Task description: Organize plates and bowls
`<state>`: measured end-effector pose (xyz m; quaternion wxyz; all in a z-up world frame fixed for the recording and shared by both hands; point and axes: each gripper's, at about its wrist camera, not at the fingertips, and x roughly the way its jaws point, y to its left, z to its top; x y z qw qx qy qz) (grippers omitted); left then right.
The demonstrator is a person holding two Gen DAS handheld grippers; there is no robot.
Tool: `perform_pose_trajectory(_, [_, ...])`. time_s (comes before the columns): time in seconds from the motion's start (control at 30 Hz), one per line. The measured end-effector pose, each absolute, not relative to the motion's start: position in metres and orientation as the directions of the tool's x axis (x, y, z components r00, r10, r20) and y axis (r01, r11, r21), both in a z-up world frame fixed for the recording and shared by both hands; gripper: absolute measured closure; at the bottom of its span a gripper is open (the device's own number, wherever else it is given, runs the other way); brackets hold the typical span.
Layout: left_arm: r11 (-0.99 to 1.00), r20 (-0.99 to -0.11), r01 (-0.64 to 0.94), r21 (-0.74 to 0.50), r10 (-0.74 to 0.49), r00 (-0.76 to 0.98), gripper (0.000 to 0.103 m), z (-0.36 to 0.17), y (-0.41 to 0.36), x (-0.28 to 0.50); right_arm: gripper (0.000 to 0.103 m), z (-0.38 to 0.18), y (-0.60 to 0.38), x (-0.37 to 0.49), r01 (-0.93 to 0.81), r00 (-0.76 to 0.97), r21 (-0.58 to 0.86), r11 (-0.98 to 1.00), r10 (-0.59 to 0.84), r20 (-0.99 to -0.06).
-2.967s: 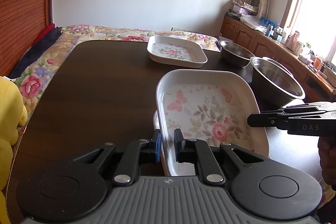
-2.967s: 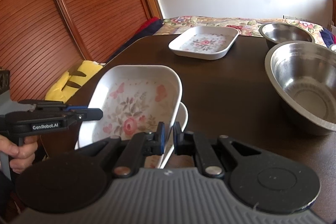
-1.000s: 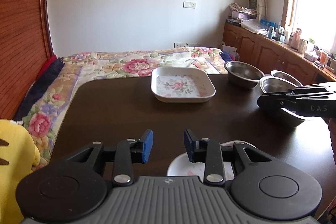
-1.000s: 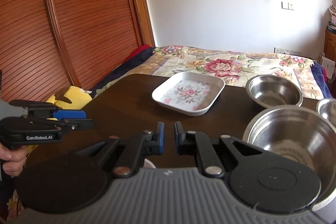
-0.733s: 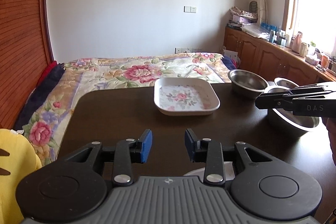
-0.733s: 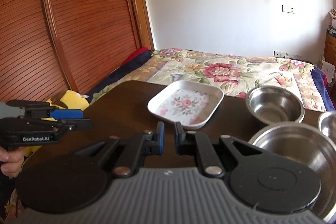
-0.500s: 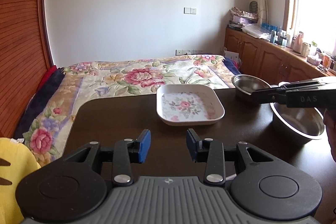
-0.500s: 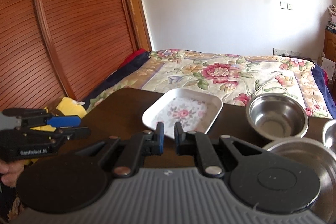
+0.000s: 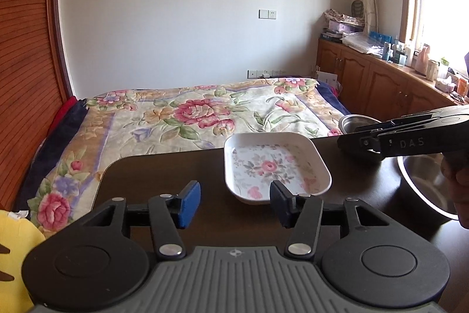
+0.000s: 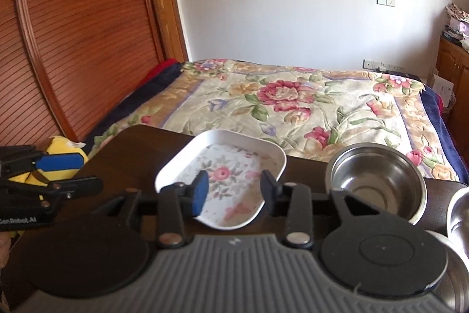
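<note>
both grippers are gaping empty: the left gripper (image 9: 234, 203), stamped "genrobot.ai", and the right gripper (image 10: 234, 191), marked "das", are facing a floral plate (image 9: 275, 167) just ahead.

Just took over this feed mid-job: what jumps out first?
A white rectangular dish with a pink floral print sits at the far edge of the dark wooden table, with both open tools, left and right, facing it. A small stainless steel bowl stands to its right, and a flowered bedspread lies beyond.
</note>
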<state>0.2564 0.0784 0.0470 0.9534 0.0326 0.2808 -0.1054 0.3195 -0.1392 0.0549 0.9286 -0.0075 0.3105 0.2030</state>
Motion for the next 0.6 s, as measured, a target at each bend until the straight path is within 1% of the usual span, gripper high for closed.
perform_pose_trajectory(0.13, [0.976, -0.547, 0.219, -0.007, -0.187, 0.816, 0.042, 0.046, 0.080, 0.270, 0.054, 0.052, -0.135, 0.331, -0.376, 0.719, 0.089, 0.922, 0.351, -0.600])
perform_pose_trajectory(0.17, [0.976, -0.549, 0.219, -0.012, -0.190, 0.814, 0.042, 0.045, 0.080, 0.274, 0.052, 0.051, -0.134, 0.334, -0.373, 0.715, 0.086, 0.924, 0.345, -0.608])
perform_pose_trajectory(0.2, [0.976, -0.552, 0.218, -0.014, -0.190, 0.812, 0.041, 0.045, 0.080, 0.278, 0.046, 0.049, -0.134, 0.338, -0.363, 0.712, 0.089, 0.927, 0.338, -0.615])
perform_pose_trajectory(0.27, [0.977, -0.554, 0.215, -0.011, -0.185, 0.812, 0.039, 0.044, 0.081, 0.283, 0.040, 0.046, -0.133, 0.344, -0.353, 0.706, 0.096, 0.931, 0.332, -0.626])
perform_pose_trajectory(0.37, [0.975, -0.556, 0.220, -0.012, -0.190, 0.809, 0.036, 0.044, 0.080, 0.291, 0.040, 0.042, -0.131, 0.351, -0.345, 0.699, 0.084, 0.935, 0.315, -0.642])
perform_pose_trajectory(0.47, [0.975, -0.559, 0.224, -0.011, -0.191, 0.807, 0.029, 0.043, 0.080, 0.298, 0.036, 0.039, -0.129, 0.357, -0.338, 0.688, 0.090, 0.937, 0.311, -0.656])
perform_pose_trajectory(0.6, [0.974, -0.564, 0.224, -0.017, -0.194, 0.802, 0.029, 0.040, 0.082, 0.310, 0.035, 0.035, -0.123, 0.362, -0.345, 0.673, 0.078, 0.936, 0.304, -0.674])
